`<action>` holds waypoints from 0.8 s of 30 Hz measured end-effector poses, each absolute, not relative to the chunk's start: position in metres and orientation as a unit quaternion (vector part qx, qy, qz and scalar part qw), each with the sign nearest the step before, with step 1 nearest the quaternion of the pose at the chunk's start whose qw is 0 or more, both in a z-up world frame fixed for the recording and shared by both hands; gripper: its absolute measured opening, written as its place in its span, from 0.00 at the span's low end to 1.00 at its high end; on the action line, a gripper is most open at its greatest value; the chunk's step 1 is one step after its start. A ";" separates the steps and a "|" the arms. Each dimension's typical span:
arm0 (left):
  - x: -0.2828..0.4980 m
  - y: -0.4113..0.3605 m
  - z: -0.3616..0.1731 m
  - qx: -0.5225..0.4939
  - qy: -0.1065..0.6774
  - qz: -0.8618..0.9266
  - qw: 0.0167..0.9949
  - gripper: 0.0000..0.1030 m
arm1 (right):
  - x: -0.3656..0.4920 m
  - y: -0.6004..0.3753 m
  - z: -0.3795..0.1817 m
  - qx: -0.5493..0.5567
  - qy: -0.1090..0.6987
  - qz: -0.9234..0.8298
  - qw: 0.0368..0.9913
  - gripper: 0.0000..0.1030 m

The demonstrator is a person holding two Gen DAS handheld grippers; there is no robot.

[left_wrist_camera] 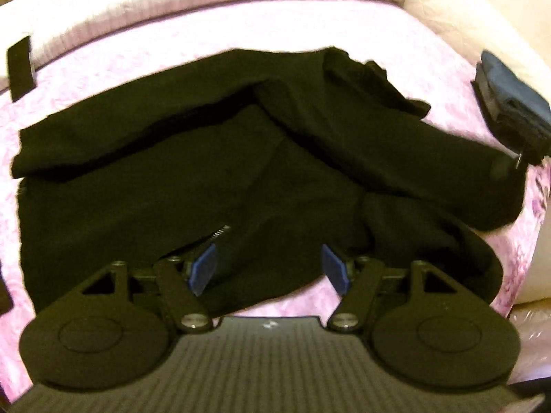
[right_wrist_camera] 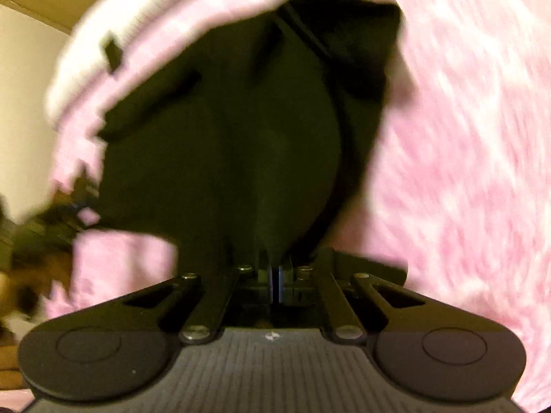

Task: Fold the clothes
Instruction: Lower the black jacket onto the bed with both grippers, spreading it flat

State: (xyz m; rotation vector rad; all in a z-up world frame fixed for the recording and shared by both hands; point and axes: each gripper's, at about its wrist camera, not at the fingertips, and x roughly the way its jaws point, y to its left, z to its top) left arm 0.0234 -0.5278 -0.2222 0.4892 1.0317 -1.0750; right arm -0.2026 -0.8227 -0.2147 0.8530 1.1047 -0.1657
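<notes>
One black, zippered fabric garment (left_wrist_camera: 213,172) lies crumpled on the pink patterned bedspread (left_wrist_camera: 103,75), its long axis running across my left view. My right gripper (right_wrist_camera: 275,284) is pinched tight on its edge; my left gripper (left_wrist_camera: 268,268) hangs apart over the near hem. Pulling one-handed could drag the pile askew.

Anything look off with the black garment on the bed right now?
Yes: the black garment lies rumpled on the pink bedspread, sleeves crossed at angles. Its zipper gapes near the hem.
</notes>
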 end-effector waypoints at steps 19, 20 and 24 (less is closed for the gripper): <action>0.079 -0.472 -0.199 0.141 0.455 -0.374 0.795 0.69 | 0.091 -0.893 -0.013 0.193 0.240 -0.055 0.950 0.56; 0.081 -0.467 -0.206 0.153 0.458 -0.368 0.795 0.69 | 0.086 -0.888 -0.026 0.195 0.255 -0.057 0.945 0.57; 0.089 -0.448 -0.233 0.203 0.464 -0.343 0.791 0.69 | 0.015 -0.865 -0.106 0.230 0.350 -0.087 0.904 0.62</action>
